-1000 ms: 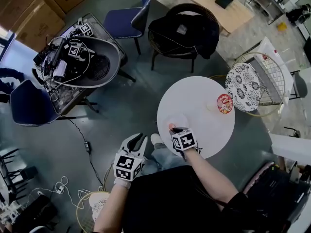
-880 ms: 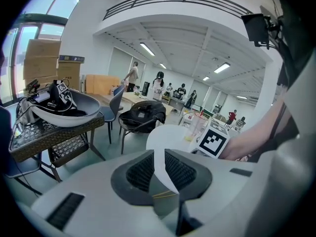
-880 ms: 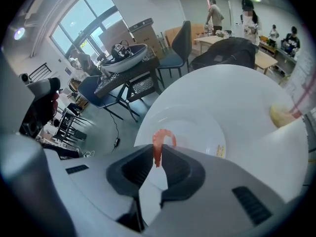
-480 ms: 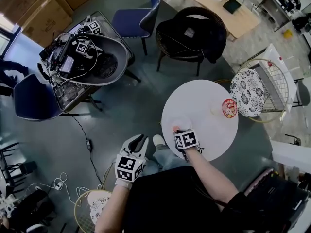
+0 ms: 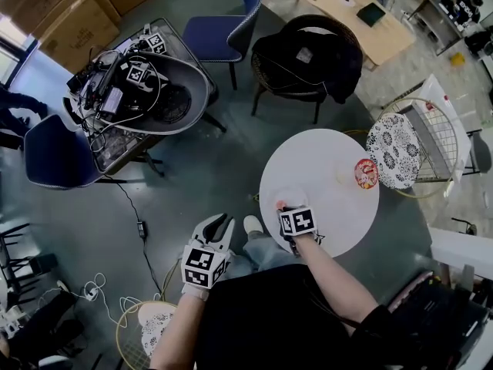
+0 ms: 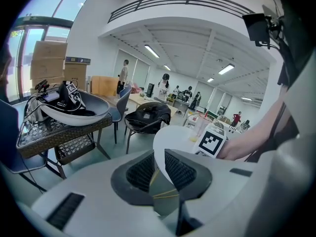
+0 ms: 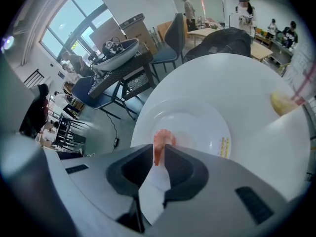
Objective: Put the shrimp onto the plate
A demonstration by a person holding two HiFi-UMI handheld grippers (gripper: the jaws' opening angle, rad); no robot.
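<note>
**Table top: mostly clear passage**

Round white table (image 5: 320, 168) is bare across the middle and far side. The plate (image 7: 197, 132) sits at the near left edge, with the right gripper (image 7: 159, 157), clamped on the shrimp (image 7: 160, 138), over it. A red-lidded cup (image 5: 365, 173) blocks the right edge, and a wire chair (image 5: 397, 149) stands just beyond.

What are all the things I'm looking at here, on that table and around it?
table: one, white, round, before the person
plate: one, white, near edge of table
shrimp: one, orange-pink, held over the plate
cup: one, red lid, far side of table
blue chairs: two, left of table
tub: one, grey, holding cables, far left
left gripper: white, jaws apart, empty, off the table
right gripper: white, shut on the shrimp
</note>
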